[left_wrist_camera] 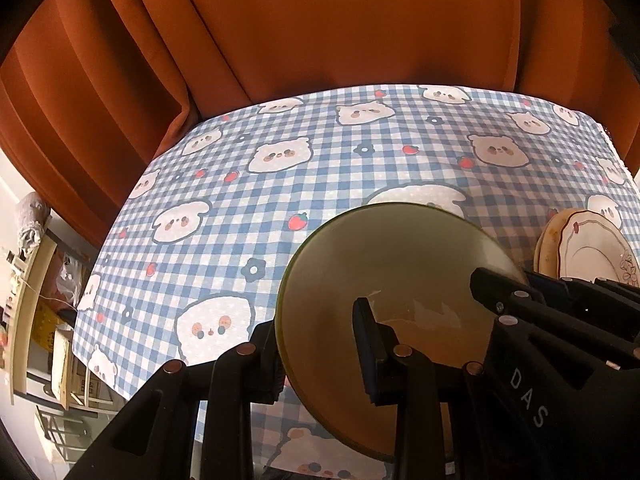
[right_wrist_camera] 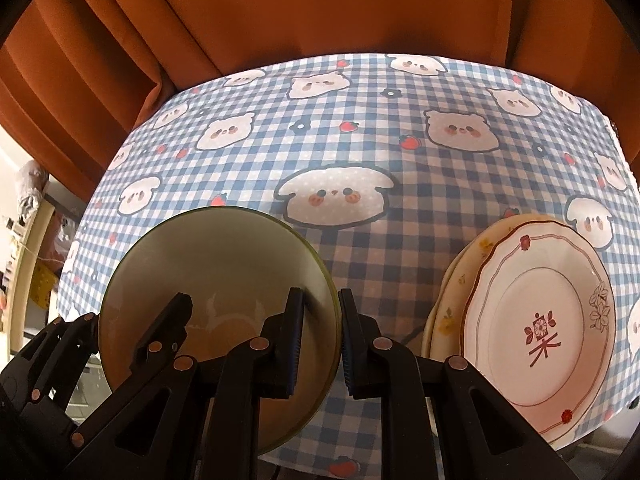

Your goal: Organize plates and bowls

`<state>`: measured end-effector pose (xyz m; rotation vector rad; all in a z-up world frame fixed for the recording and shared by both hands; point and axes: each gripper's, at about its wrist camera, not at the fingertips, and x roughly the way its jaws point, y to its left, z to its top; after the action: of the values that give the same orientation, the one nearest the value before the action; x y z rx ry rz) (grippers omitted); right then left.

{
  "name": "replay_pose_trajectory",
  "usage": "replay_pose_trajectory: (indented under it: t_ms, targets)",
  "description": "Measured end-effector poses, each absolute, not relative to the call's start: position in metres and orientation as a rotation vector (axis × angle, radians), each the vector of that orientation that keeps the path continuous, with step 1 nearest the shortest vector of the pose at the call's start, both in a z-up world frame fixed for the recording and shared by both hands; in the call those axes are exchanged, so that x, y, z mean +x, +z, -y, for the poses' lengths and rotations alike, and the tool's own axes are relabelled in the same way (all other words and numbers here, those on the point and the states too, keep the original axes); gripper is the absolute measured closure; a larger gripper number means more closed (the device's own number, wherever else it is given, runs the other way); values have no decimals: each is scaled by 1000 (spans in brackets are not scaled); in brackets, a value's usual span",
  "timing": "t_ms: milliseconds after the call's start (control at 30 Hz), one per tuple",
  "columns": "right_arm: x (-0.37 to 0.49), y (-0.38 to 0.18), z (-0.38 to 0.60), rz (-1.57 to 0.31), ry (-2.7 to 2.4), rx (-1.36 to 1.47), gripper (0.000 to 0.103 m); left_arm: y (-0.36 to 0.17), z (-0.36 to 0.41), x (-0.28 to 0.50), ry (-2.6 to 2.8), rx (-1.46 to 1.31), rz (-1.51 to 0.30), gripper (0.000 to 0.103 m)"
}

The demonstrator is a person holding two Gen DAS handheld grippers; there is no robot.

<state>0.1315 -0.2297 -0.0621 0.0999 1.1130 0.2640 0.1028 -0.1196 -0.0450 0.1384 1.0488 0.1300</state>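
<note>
Right wrist view, both grippers' fingers pinched opposite rims of the green bowl (right_wrist_camera: 224, 280) (held tilted above the checked tabletop (right_wrist_camera: 360, 140)), right gripper (right_wrist_camera: 320, 340), left gripper (left_wrist_camera: 320, 344), stacked plates (right_wrist_camera: 536, 320) just beside

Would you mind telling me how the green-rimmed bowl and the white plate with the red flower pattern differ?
The green-rimmed bowl is plain yellow-green inside with a faint white motif; the white plate carries red flowers, a red centre emblem and brown rim lines. The bowl is deep, the plate shallow. Both the left gripper and the right gripper are clamped on the bowl's rim, while the plate is ungripped, lying on other plates. Both are round and sit over the checked tablecloth.
</note>
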Motion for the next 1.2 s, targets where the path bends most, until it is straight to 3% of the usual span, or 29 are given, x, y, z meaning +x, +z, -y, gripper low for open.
replay_pose_trajectory:
  t_ms: [367, 567, 633, 700, 833, 1200]
  targets:
    - [129, -62, 227, -1112, 221, 89, 83, -54, 105, 108, 67, 71, -1107, 73]
    - [130, -63, 223, -1129, 154, 106, 82, -58, 93, 114, -90, -12, -1120, 57]
    - [129, -63, 223, -1139, 123, 112, 82, -60, 89, 117, -147, -34, -1135, 46]
    - [128, -63, 222, -1153, 87, 120, 77, -61, 86, 119, -195, -39, -1138, 40]
    - [124, -60, 222, -1151, -5, 132, 35, -64, 80, 124, -278, -62, -1146, 28]
    - [119, -70, 230, -1176, -41, 243, 35, -89, 80, 136, -405, -145, -1235, 29]
